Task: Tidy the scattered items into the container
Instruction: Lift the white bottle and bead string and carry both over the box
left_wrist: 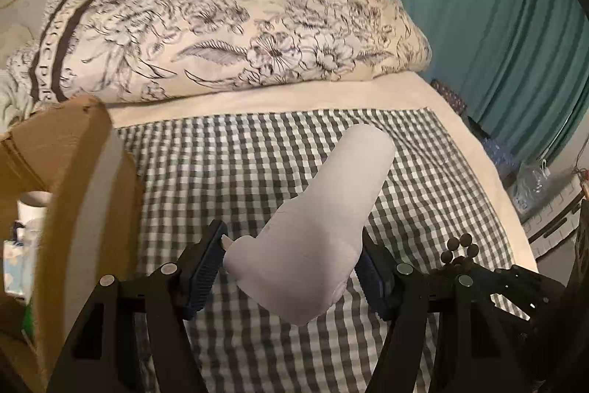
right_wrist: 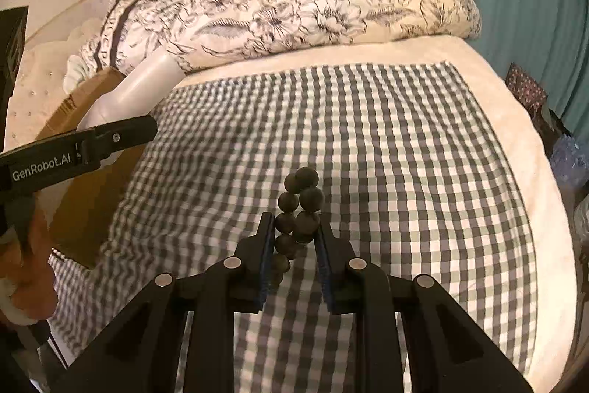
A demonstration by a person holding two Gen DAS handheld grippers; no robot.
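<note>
Beads of dark, matte, round form, strung as a bracelet [right_wrist: 299, 209], sit pinched between the blue-padded jaws of the right gripper [right_wrist: 295, 227], which have closed to a narrow gap on the strand; several beads stick out past the fingertips and the bracelet hangs clear above the green-and-white gingham cloth [right_wrist: 405, 172] spread over the cream bed sheet [right_wrist: 515, 142]. In the left wrist view the left gripper [left_wrist: 294, 245] stands about half open with its pads pressed on the lower part of a white, smooth plastic bottle [left_wrist: 331, 201], whose rounded body juts forward and upward over the checked cloth; the same bead bracelet [left_wrist: 460, 247] shows at the right, just beside that gripper. An open brown cardboard box [left_wrist: 66, 150] stands at the left edge of the bed, near the bottle, with a white mug [left_wrist: 33, 205] and a pale blue flowered packet [left_wrist: 16, 267] visible inside it. From the right wrist view the left gripper's black arm reads "GenRobot.AI" in white letters, and a hand [right_wrist: 25, 267] grips it below. Behind lies a bunched cream quilt with dark floral line print [left_wrist: 257, 35]; a dark band on it carries letters, partly readable as "PAR". Teal curtains [left_wrist: 497, 24] hang at the right.
</note>
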